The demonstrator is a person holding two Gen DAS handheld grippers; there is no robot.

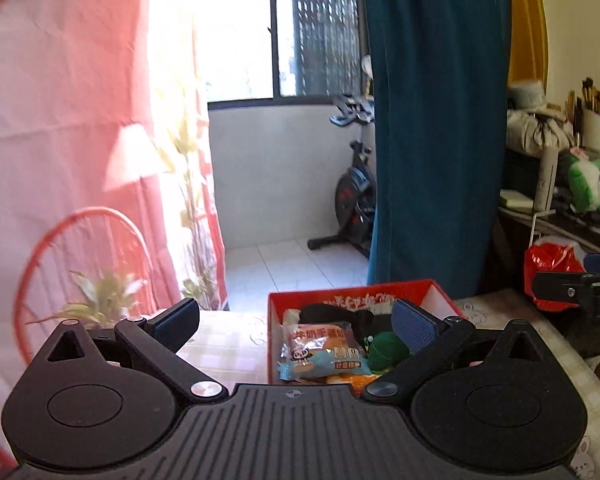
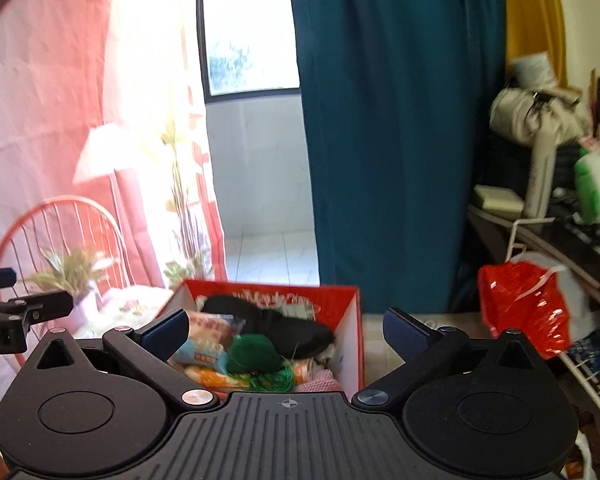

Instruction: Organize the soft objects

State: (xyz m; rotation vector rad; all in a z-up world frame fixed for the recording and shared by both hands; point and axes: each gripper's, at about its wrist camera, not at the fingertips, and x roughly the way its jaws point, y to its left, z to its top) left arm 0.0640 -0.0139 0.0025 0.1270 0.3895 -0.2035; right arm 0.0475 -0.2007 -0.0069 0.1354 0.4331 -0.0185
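Red box [image 1: 440,294] on the checked tablecloth [image 1: 220,348], packed with soft things. Left gripper [image 1: 296,320] above its near edge, spread wide, nothing between the pads. Right gripper [image 2: 286,330] likewise wide apart and empty, raised over the box's near side.

Inside the box: snack packet [image 1: 320,354] at the front, green ball of yarn [image 1: 388,350] just beside it, black cloth [image 2: 284,320] heaped behind toward the back wall, orange-and-white fabric [image 2: 208,376] underneath at the front.

Handling, as a guess: all light and yielding. Packet probably slick and crinkly, contents crushable, so best pinched at a sealed end rather than the middle. Yarn squashy, loose green strands trailing at the box's front, likely to snag or unwind; better squeezed across the body of the ball. Black cloth limp, sure to droop, best gathered at a bunched fold.

Writing: white characters along the box's inner back wall and more print on the packet, both too blurred to read. Letters "ot.AI" legible on the other gripper's body, left of the box in the right wrist view.
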